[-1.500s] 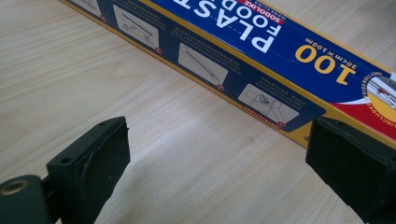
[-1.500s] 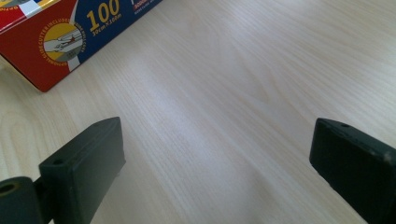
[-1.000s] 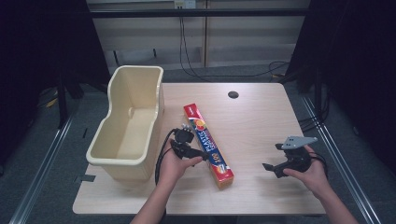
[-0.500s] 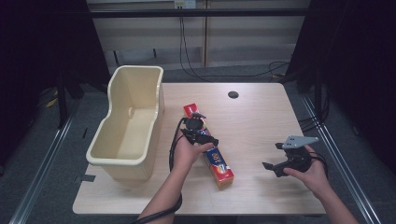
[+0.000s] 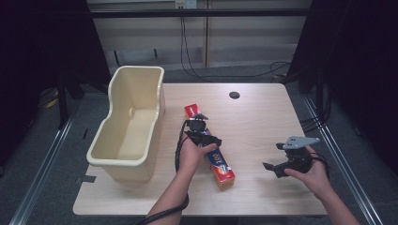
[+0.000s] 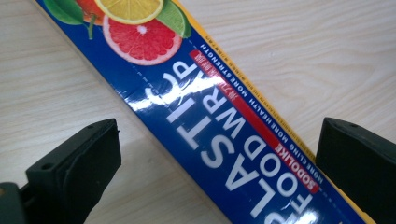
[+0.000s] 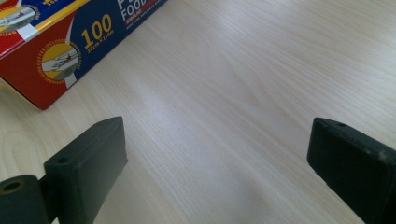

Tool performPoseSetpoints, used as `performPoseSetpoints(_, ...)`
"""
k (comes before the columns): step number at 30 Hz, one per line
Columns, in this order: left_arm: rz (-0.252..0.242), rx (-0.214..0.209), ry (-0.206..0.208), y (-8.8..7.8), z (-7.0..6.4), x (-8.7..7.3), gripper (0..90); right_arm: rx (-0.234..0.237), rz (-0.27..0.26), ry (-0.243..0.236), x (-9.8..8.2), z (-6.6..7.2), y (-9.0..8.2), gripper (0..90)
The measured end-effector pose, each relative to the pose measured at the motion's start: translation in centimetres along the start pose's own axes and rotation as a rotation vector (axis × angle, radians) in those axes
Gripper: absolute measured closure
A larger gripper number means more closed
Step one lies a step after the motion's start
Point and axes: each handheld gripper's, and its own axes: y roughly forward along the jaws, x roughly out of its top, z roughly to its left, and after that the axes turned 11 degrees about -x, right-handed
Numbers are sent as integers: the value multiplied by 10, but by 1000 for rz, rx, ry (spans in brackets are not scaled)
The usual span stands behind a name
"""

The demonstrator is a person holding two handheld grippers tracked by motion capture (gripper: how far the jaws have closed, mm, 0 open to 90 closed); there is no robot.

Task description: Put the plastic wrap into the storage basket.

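Left hand-held gripper has just slid in from the box's left side to sit over the middle of the plastic food wrap box, and its jaws have just been opening to full width. Box is between them but neither pad presses on it, so no grip yet; looks like the pre-grasp for a pick, maybe toward the cream plastic tub at the left. The box lies flat on the counter, diagonal, red end far, orange end near, just right of the tub. Right hand-held gripper hovers near the right edge, jaws wide, nothing in them. Left gripper view gives what the high view can't: box running diagonally through the gap, clearance on both pads. Right gripper view catches the box's near end off to one side, bare wood between its jaws.
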Motion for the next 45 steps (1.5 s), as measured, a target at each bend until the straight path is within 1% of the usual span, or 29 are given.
performPoseSetpoints(1, -3, -1, -4, 2, -1, 0, 0, -8, 6, -7, 0, 0, 0, 47)
performPoseSetpoints(2, 8, -7, 5, 3, -1, 0, 0, -16, 7, -12, 0, 1, 0, 48)
performPoseSetpoints(3, 9, -5, -3, 5, -3, 0, 0, -15, 7, -10, 1, 1, 0, 48)
performPoseSetpoints(4, 21, 2, 6, 7, -3, 0, 0, -10, 6, -8, 1, 1, 0, 48)
performPoseSetpoints(7, 17, 4, -1, 8, -3, 0, 0, -22, -5, -23, 2, 3, -1, 48)
performPoseSetpoints(9, 26, -2, -16, 8, -2, -1, 3, -23, -6, -22, 2, 3, -1, 48)
performPoseSetpoints(10, 19, -7, -24, 8, -1, -1, 7, -23, -2, -28, 2, 3, -1, 48)
performPoseSetpoints(11, 23, -13, -45, 7, -1, -1, 16, -25, -1, -28, 2, 3, -1, 49)
performPoseSetpoints(13, 29, -23, -68, 7, -1, -1, 41, -29, -1, -31, 2, 3, 0, 54)
performPoseSetpoints(14, 37, -24, -68, 6, 0, -1, 43, -32, -7, -35, 2, 2, 0, 54)
performPoseSetpoints(15, 46, -30, -84, 5, 1, -1, 56, -40, -15, -29, 2, 2, -2, 54)
performPoseSetpoints(18, 46, -29, -85, 4, 1, 0, 73, -47, -22, -29, 2, 1, -3, 54)
performPoseSetpoints(19, 58, -28, -83, 3, 1, 0, 73, -42, -25, -30, 2, 1, -3, 54)
performPoseSetpoints(21, 59, -32, -97, 1, 1, 0, 96, -46, -26, -32, 2, 1, -3, 55)
performPoseSetpoints(22, 75, -28, -101, -1, 1, -1, 107, -47, -25, -32, 2, 1, -3, 57)
performPoseSetpoints(23, 68, -36, -109, -2, 2, -1, 121, -50, -26, -34, 2, 1, -3, 64)
performPoseSetpoints(27, 89, -37, -117, -7, 5, -2, 166, -60, -36, -48, 4, 3, -4, 66)
performPoseSetpoints(28, 105, -34, -112, -9, 6, -1, 175, -66, -35, -52, 4, 3, -4, 66)
performPoseSetpoints(29, 105, -37, -111, -10, 6, -1, 192, -75, -37, -59, 5, 3, -5, 66)
performPoseSetpoints(32, 128, -31, -110, -14, 9, -1, 219, -76, -40, -55, 5, 3, -5, 67)
performPoseSetpoints(33, 135, -23, -116, -16, 9, -1, 231, -76, -40, -58, 5, 2, -5, 69)
performPoseSetpoints(35, 139, -29, -118, -17, 10, -1, 255, -78, -45, -55, 5, 3, -5, 70)
performPoseSetpoints(36, 149, -24, -128, -19, 10, 0, 264, -78, -46, -53, 5, 3, -5, 70)
performPoseSetpoints(37, 147, -19, -121, -19, 11, 0, 272, -79, -48, -54, 5, 3, -5, 71)
performPoseSetpoints(38, 165, -19, -122, -21, 11, 0, 280, -81, -47, -54, 5, 2, -5, 71)
performPoseSetpoints(40, 157, -12, -129, -22, 12, -1, 296, -86, -46, -50, 5, 2, -5, 71)
performPoseSetpoints(42, 168, -15, -131, -24, 13, -1, 314, -91, -49, -48, 5, 2, -6, 71)
performPoseSetpoints(43, 172, -9, -121, -25, 15, -1, 321, -88, -51, -48, 5, 2, -5, 71)
performPoseSetpoints(45, 174, -5, -132, -27, 15, -1, 337, -89, -50, -50, 5, 2, -5, 71)
